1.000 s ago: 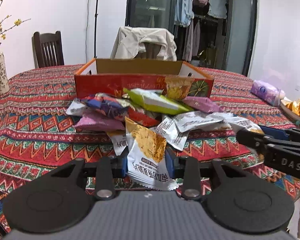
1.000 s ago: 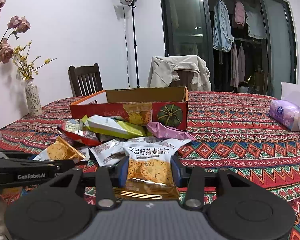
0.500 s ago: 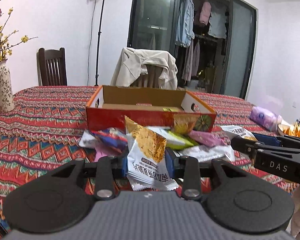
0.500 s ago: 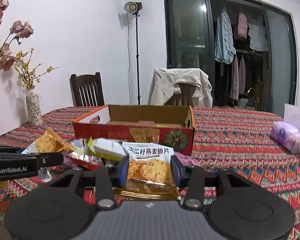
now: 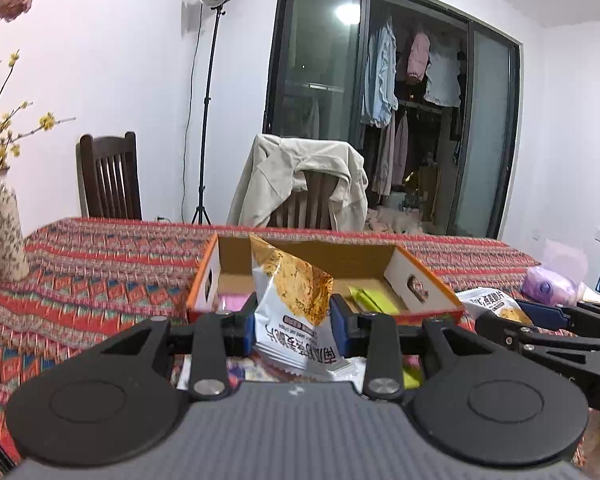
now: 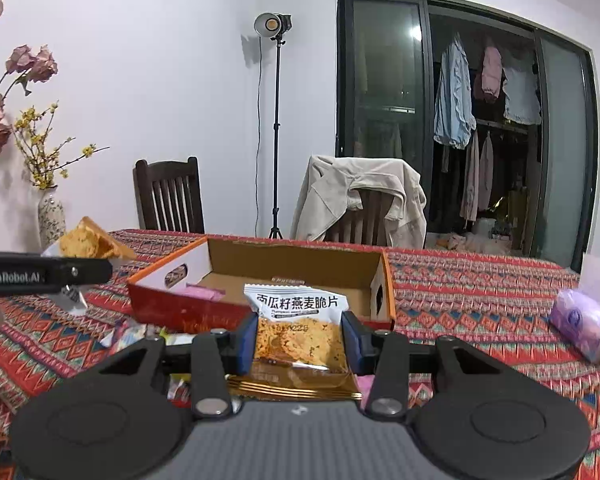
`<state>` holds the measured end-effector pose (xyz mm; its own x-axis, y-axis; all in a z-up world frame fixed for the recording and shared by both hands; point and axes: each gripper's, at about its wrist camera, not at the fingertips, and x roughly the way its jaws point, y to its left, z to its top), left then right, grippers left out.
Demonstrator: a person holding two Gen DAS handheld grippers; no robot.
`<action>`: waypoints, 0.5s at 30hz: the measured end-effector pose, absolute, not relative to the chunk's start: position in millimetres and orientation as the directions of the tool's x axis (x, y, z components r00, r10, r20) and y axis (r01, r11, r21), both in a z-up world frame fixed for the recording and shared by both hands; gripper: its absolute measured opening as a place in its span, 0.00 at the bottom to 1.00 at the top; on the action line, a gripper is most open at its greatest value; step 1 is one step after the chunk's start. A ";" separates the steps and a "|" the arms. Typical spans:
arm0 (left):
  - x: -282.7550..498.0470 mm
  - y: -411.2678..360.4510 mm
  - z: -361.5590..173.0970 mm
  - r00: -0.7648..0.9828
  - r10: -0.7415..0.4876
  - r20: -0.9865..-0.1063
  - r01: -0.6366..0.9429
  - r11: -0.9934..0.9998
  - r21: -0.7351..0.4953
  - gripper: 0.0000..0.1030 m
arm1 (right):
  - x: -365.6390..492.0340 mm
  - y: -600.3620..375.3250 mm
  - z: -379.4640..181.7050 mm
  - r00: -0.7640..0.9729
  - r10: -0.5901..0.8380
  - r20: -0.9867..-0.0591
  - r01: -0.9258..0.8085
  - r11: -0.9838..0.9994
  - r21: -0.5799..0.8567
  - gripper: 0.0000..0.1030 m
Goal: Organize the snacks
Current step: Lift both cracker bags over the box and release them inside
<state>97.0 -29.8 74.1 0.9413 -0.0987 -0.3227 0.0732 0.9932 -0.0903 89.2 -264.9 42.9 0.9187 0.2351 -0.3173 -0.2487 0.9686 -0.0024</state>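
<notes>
Patterned-cloth table, open cardboard box, loose snack packets, floral vase, purple tissue pack

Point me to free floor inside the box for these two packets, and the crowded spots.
Inside the box, bare cardboard runs mid-floor between the pink packet at its left end and the green packets towards its right. Crowded: the loose snack pile on the tablecloth before the box's front wall.

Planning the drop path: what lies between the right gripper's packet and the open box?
In the right wrist view, only the box's red front wall and a few loose packets on the tablecloth lie ahead of the oat crisp packet clamped in the right gripper.
</notes>
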 end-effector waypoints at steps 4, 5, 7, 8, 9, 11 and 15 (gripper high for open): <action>117.8 -27.9 84.0 0.945 -0.095 -0.313 0.069 0.993 -0.091 0.35 | 112.5 -264.1 54.8 0.922 0.234 -0.308 -0.248 0.969 -0.005 0.41; 124.9 -27.5 86.1 0.945 -0.093 -0.312 0.067 0.993 -0.093 0.35 | 119.5 -264.2 57.7 0.923 0.234 -0.307 -0.247 0.969 -0.004 0.41; 136.6 -27.9 88.9 0.944 -0.096 -0.315 0.068 0.993 -0.099 0.35 | 132.8 -263.5 63.2 0.923 0.234 -0.305 -0.246 0.969 -0.001 0.41; 144.1 -28.3 91.0 0.944 -0.097 -0.316 0.068 0.993 -0.100 0.35 | 139.2 -262.5 65.8 0.923 0.234 -0.305 -0.246 0.969 -0.001 0.41; 149.9 -28.8 92.6 0.944 -0.095 -0.315 0.067 0.993 -0.098 0.35 | 145.4 -261.9 68.0 0.924 0.232 -0.303 -0.244 0.970 -0.002 0.41; 162.0 -30.9 96.3 0.945 -0.091 -0.313 0.067 0.994 -0.088 0.35 | 159.9 -261.8 72.2 0.926 0.226 -0.301 -0.239 0.971 -0.005 0.41; 185.6 -31.9 102.8 0.949 -0.080 -0.306 0.061 0.996 -0.071 0.35 | 189.5 -263.4 78.9 0.926 0.223 -0.306 -0.230 0.973 0.013 0.41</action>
